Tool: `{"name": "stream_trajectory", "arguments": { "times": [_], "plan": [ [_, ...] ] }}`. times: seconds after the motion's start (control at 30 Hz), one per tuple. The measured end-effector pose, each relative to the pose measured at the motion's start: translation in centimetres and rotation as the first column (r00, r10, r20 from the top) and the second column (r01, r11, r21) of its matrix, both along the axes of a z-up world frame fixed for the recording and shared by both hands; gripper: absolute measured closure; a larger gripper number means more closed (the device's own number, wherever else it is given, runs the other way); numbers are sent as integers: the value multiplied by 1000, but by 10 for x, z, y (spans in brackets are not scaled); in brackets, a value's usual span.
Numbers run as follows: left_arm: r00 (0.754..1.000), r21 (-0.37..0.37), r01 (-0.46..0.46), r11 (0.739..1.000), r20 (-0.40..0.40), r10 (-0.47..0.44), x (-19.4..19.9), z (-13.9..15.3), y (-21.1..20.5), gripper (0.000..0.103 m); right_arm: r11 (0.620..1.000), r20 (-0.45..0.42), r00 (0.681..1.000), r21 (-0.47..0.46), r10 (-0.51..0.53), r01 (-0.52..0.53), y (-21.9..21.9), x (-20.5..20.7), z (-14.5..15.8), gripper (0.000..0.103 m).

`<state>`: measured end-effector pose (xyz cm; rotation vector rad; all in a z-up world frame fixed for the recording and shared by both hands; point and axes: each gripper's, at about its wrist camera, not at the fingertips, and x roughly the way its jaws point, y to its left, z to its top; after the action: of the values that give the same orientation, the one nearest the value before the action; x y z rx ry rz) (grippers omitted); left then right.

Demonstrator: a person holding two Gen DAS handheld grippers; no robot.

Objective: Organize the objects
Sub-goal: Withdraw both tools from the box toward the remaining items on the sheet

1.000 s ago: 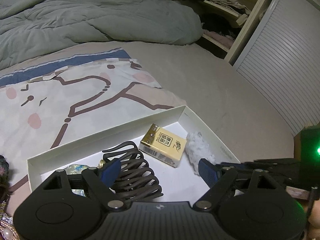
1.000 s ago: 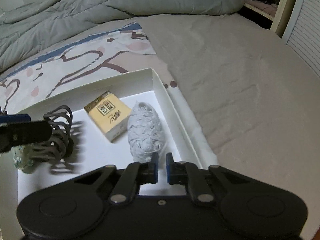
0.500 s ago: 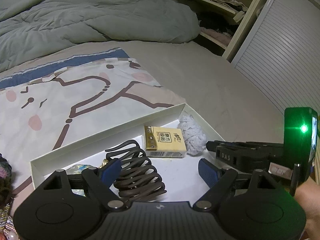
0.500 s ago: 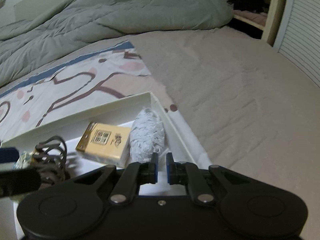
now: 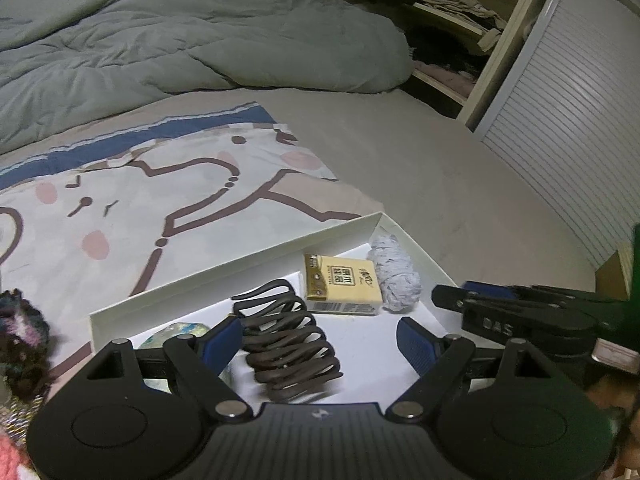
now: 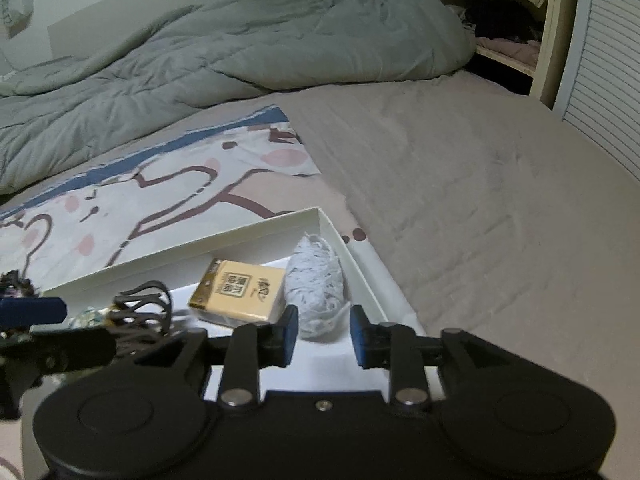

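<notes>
A shallow white box [image 5: 240, 268] [image 6: 360, 268] lies on the bed. In it are a dark brown hair claw clip [image 5: 286, 344] [image 6: 142, 310], a yellow cigarette pack [image 5: 340, 284] [image 6: 240, 294], a grey-white bundle of yarn [image 5: 394, 274] [image 6: 316, 280] and a shiny wrapped item [image 5: 176, 334] at the left end. My left gripper [image 5: 320, 340] is open, its fingers either side of the clip's near end. My right gripper [image 6: 324, 338] is open just in front of the yarn bundle, and shows at the right of the left wrist view [image 5: 492, 312].
The box rests on a cartoon-print sheet [image 5: 120, 208] over a beige bedspread [image 6: 480, 200]. A grey-green duvet [image 5: 180, 40] is heaped at the back. A cluttered shelf [image 5: 448, 20] and a slatted door [image 5: 580, 120] stand at the right. Dark knitted items [image 5: 20, 336] lie left of the box.
My right gripper has opened from shut. The cigarette pack has turned and now lies closer to the yarn bundle. My left gripper stays open over the clip.
</notes>
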<state>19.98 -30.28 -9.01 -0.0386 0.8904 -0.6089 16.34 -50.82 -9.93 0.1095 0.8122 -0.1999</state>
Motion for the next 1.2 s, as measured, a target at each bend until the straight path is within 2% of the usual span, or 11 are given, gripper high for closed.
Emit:
{"name": "stream_trajectory", "arguments": {
  "times": [0.1, 0.5, 0.83, 1.2],
  "plan": [
    [1000, -2, -20, 1000, 4, 20, -5, 6, 6, 15, 1000, 5, 1000, 9, 2, -2, 2, -10, 7, 54],
    [995, 35, -66, 997, 80, 63, -29, 31, 31, 0, 1000, 39, 999, -6, 12, -11, 4, -47, 34, 38],
    [987, 55, -117, 992, 117, 110, -47, 46, 61, 0, 1000, 92, 996, -9, 23, -22, 19, -71, 60, 17],
    [974, 75, -179, 981, 152, 166, -63, 60, 91, 0, 999, 137, 990, -17, 41, -39, 42, -89, 80, 3]
  ]
}}
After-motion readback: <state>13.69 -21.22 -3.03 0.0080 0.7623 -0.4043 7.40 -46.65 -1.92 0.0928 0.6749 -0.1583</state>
